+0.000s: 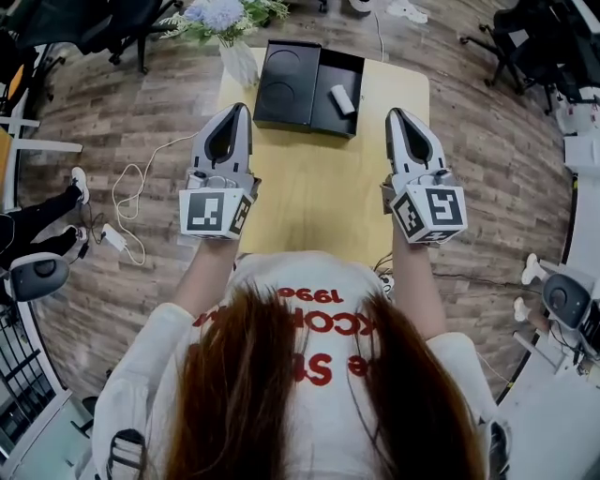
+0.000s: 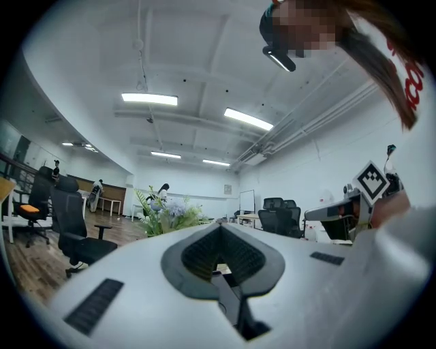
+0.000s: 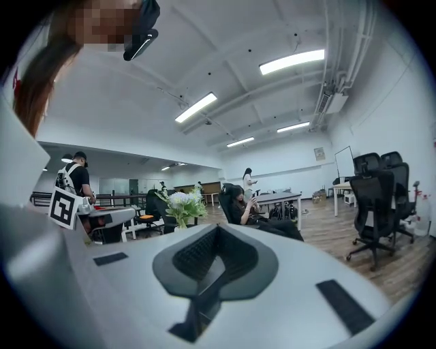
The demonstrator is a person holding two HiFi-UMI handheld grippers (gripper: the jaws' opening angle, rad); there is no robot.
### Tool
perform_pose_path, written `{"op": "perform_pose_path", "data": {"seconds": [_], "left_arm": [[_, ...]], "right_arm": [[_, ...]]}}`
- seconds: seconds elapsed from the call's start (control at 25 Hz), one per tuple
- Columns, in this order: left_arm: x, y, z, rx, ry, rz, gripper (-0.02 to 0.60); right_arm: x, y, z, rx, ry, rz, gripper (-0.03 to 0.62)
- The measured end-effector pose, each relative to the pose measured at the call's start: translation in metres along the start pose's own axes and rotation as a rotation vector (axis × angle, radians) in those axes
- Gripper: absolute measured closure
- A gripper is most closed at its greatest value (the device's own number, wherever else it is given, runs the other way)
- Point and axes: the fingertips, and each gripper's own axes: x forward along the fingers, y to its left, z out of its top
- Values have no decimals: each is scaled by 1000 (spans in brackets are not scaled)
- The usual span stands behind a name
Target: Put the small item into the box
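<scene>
A black box (image 1: 323, 120) lies open at the far end of the yellow table (image 1: 309, 187). Its left half (image 1: 286, 84) has a round recess, and a small white cylinder (image 1: 342, 98) lies in its right half. My left gripper (image 1: 242, 109) is held over the table's left edge, short of the box, shut with nothing in it. My right gripper (image 1: 394, 112) hovers over the right side, level with the left one, also shut and empty. Both gripper views look out across the room over closed jaws, the left gripper (image 2: 219, 225) and the right gripper (image 3: 216, 228); the box is hidden in them.
A vase of flowers (image 1: 230, 28) stands at the table's far left corner, next to the box. A white cable (image 1: 131, 202) lies on the wooden floor to the left. Office chairs (image 1: 525, 47) stand around. A seated person (image 3: 255, 211) is further off in the room.
</scene>
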Motion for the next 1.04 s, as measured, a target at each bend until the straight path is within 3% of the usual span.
{"op": "perform_pose_path", "data": {"seconds": [1.04], "left_arm": [[-11, -10, 5, 4, 5, -1, 575]], "right_arm": [[-19, 8, 11, 11, -46, -6, 589]]}}
